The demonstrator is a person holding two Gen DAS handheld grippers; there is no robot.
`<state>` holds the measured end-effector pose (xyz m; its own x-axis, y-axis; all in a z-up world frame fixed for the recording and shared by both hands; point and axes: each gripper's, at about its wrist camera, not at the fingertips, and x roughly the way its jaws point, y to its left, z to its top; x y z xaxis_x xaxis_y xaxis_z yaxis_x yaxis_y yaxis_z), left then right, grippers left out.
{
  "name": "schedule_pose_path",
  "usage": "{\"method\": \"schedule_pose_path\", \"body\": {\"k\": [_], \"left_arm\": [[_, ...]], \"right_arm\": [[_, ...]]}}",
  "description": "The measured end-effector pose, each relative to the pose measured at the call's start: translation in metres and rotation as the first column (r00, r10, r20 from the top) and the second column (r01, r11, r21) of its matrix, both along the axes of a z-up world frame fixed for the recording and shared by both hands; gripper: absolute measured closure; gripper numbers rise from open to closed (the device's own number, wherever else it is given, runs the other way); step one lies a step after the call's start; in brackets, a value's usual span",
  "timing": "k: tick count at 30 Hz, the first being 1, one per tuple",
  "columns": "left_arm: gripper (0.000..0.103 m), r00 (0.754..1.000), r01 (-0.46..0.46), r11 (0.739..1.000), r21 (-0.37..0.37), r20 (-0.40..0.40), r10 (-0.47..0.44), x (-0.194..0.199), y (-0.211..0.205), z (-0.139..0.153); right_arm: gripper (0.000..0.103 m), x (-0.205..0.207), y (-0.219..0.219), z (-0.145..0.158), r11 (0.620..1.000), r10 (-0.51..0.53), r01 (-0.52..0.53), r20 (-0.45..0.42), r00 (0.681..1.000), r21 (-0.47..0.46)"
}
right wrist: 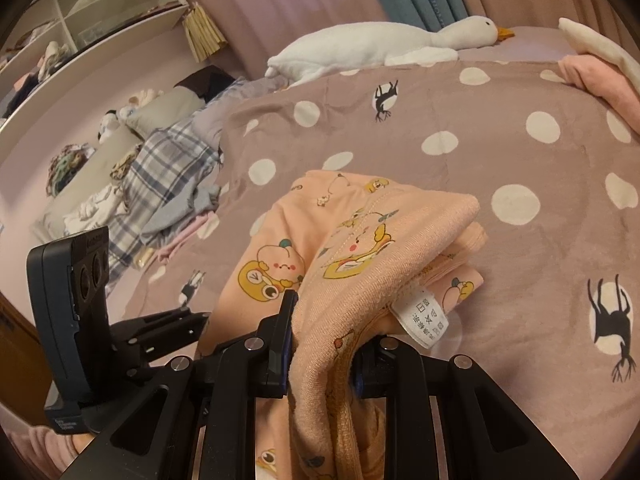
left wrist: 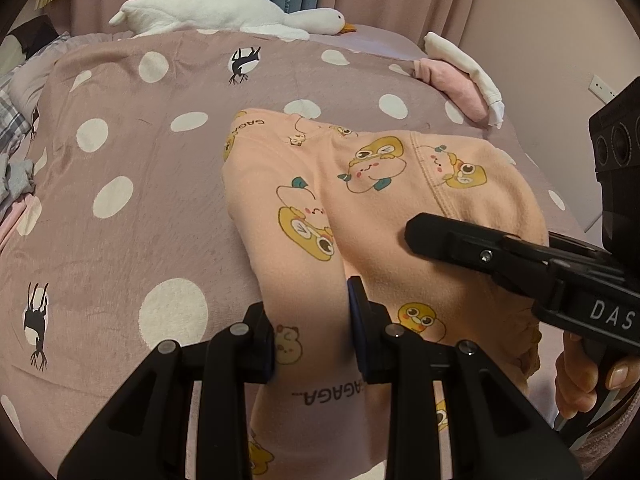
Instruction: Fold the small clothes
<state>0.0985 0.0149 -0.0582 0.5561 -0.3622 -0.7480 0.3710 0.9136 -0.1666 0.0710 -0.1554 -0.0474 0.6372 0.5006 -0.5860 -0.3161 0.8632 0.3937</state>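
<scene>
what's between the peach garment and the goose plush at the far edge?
Nothing: in both wrist views only bare polka-dot blanket lies between the peach garment and the goose plush.

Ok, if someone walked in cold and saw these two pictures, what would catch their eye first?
First the peach cartoon-print garment, bunched in the middle of the polka-dot blanket, with the left gripper and the right gripper each clamped on a fold of it. Then the white plush goose lying along the far edge of the bed, and the care label dangling from the cloth.
</scene>
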Motion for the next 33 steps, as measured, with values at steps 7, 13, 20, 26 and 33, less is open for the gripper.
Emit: {"method": "schedule_pose_path", "body": {"k": [7,13,20,26,33], "left_arm": [[0.073,1.0,-0.01,1.0,0.004,-0.018,0.01,0.006,0.003,-0.008],[0.073,0.999,-0.014,1.0,0.005,-0.038,0.015,0.012,0.005,-0.015],[0.073,0.998,-0.022,1.0,0.005,-0.062,0.022,0.017,0.005,-0.024],[0.073,0.996,-0.027,1.0,0.005,-0.08,0.027,0.021,0.005,-0.03],[0.073,0.993,-0.032,0.999,0.006,-0.112,0.032,0.027,0.004,-0.041]], "right_arm": [[0.078,0.009,0.005,-0.005,1.0,0.009,-0.009,-0.019,1.0,-0.004],[0.078,0.016,0.005,-0.012,1.0,0.014,-0.015,-0.039,0.999,-0.005],[0.078,0.022,0.006,-0.019,1.0,0.015,-0.015,-0.061,0.998,-0.005],[0.078,0.026,0.007,-0.025,1.0,0.013,-0.013,-0.078,0.997,-0.009],[0.078,0.033,0.008,-0.036,1.0,0.004,-0.006,-0.109,0.994,-0.018]]}}
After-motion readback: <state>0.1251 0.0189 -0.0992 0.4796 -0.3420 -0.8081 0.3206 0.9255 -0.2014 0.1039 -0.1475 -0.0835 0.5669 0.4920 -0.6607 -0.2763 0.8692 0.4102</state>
